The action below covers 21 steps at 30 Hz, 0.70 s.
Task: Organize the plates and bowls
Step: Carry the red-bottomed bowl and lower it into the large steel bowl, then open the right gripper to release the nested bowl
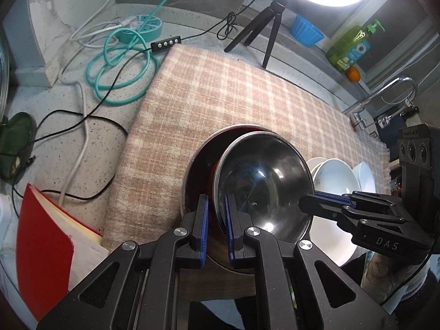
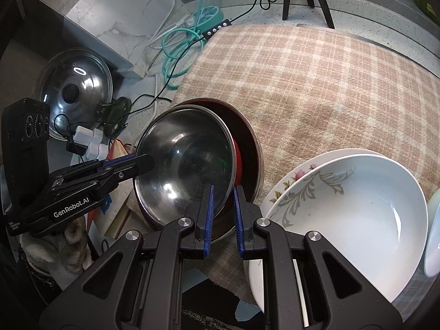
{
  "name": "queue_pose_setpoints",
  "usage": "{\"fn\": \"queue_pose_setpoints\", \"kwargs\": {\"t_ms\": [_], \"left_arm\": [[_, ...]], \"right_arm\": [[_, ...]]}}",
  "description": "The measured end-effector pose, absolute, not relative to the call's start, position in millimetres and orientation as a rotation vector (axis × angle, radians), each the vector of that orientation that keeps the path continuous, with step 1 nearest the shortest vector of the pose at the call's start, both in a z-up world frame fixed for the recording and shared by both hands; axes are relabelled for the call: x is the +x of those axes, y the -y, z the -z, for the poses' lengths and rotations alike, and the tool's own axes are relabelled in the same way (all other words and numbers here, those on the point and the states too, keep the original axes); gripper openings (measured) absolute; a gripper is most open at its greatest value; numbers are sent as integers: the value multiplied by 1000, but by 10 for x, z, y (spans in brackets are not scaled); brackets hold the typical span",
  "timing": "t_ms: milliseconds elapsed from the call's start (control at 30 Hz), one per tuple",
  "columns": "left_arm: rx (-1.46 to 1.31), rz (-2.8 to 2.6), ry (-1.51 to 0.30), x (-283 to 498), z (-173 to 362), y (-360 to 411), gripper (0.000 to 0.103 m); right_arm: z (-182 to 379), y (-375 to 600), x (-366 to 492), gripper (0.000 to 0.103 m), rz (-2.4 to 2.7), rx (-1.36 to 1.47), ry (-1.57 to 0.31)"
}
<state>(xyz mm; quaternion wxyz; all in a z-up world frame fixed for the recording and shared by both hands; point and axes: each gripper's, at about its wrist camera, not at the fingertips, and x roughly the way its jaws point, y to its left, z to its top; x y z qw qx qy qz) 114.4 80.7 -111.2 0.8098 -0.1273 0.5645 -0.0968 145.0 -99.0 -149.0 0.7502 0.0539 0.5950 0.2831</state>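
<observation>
A shiny steel bowl [image 1: 264,181] [image 2: 187,165] is tilted inside a larger steel pan with a red inside [image 1: 203,165] [image 2: 247,137] on the plaid cloth. My left gripper [image 1: 216,214] is shut on the bowl's near-left rim; it also shows in the right wrist view [image 2: 143,162]. My right gripper [image 2: 222,206] is shut on the bowl's opposite rim; it also shows in the left wrist view [image 1: 308,200]. A white floral bowl [image 2: 343,214] [image 1: 335,176] sits on a plate to the right.
A plaid cloth [image 1: 233,96] covers the counter. Teal and white cables [image 1: 118,63], a red book [image 1: 44,247], a tripod [image 1: 266,27], a soap bottle [image 1: 352,44] and a faucet [image 1: 385,96] surround it. A pot lid [image 2: 74,90] leans at the left.
</observation>
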Motion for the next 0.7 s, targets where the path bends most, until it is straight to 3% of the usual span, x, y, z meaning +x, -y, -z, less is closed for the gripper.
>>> {"fn": "queue_pose_setpoints", "kwargs": {"t_ms": [500,700], "left_arm": [[-208,194,-1229,1192,1184,-750,10],[-207,191,-1233,1211,1188,-764,10]], "right_arm": [[1528,914,1493,16,-605,56,-1310],[1522,877,1503,24,-614,48,-1308]]}}
